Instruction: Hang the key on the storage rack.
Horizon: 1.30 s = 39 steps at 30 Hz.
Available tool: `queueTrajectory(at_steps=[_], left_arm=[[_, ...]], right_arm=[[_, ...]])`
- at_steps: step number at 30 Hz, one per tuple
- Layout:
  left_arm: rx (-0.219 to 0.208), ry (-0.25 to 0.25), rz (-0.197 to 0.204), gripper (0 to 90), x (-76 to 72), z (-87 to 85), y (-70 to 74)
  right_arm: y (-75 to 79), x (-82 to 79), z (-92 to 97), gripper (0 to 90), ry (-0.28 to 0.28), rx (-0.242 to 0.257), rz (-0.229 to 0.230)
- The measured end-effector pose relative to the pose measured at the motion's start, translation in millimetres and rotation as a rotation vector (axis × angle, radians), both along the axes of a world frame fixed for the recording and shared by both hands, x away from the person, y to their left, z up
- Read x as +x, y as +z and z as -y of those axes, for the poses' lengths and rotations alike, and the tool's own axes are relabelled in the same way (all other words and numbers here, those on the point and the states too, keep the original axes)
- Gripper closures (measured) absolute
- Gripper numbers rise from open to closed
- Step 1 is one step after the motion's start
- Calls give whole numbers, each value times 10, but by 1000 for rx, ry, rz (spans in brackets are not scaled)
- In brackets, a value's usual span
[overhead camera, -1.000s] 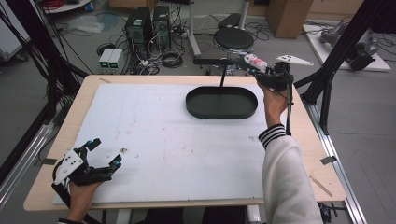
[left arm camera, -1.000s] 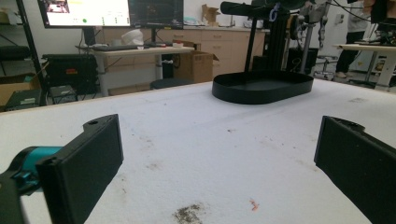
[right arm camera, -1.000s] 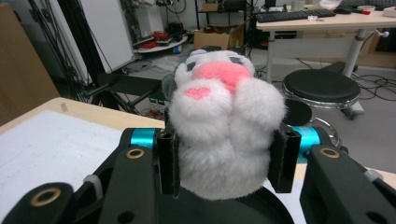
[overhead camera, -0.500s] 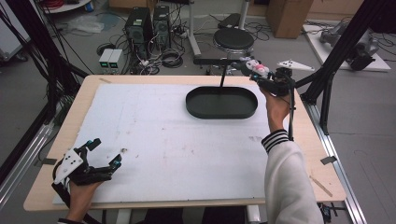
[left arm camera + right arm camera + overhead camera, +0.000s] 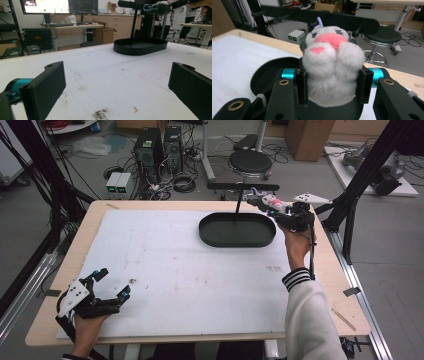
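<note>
1. The left gripper [image 5: 107,292] lies nearest, resting on the white mat [image 5: 165,270] at the front left corner. In its own view the jaws stand wide apart with only bare mat between them.
2. Farther off, at the right rear, the right gripper [image 5: 332,86] is clamped on a grey plush toy [image 5: 332,63] with pink patches. Its pads squeeze the toy's soft body from both sides.
3. The toy hangs in the air above the right end of the black oval tray [image 5: 237,231], just beside the stand's crossbar [image 5: 243,186]. A small loop [image 5: 319,20] pokes up from the toy's far end.
4. The step in hand looks like hanging the toy by that loop on the crossbar. To do it well, keep the squeeze steady, turn the loop to face the bar's end, and slide it on level. Letting go too soon would drop the toy into the tray.
5. Count: one toy, one tray, one post [image 5: 239,202] with one crossbar, two grippers, one mat on one table [image 5: 345,285].
</note>
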State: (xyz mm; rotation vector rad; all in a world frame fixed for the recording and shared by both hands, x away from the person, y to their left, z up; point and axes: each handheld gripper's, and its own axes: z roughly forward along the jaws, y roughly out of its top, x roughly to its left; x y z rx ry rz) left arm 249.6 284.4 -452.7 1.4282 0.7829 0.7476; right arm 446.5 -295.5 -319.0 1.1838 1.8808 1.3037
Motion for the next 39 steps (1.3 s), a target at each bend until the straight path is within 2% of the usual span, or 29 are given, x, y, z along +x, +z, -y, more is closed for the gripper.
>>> queueTrajectory(at_steps=[8, 18, 25, 27, 28, 29, 30, 32, 34, 37, 39], left_arm=[[-5, -1, -2, 17, 1, 1, 0], [-3, -3, -6, 17, 6, -4, 2], [0, -3, -5, 17, 4, -5, 2], [-2, -2, -4, 17, 1, -1, 1], [-2, -1, -4, 17, 4, 0, 1], [-1, -1, -6, 17, 4, -2, 2], [-2, -1, -6, 17, 5, -4, 2], [-3, 0, -9, 17, 9, -6, 2], [1, -3, -14, 17, 13, -2, 5], [12, 0, -13, 17, 12, 9, 6], [15, -3, -9, 17, 6, 11, 5]], right_arm=[[-122, 83, -54, 554, -4, -3, -26], [-223, 188, -71, 551, -15, 22, -56], [-288, 249, -118, 537, -14, 12, -73], [-300, 275, -117, 466, 0, 7, -79], [-306, 287, -118, 313, 5, 9, -82], [-321, 296, -134, 91, -18, 11, -73], [-332, 298, -151, 7, -48, -3, -76], [-311, 260, -137, 3, -28, -18, -89], [-261, 174, -105, 3, -17, 2, -58], [-167, -3, -25, 3, 42, 56, -10], [-128, -143, 26, 3, 87, 71, 17]])
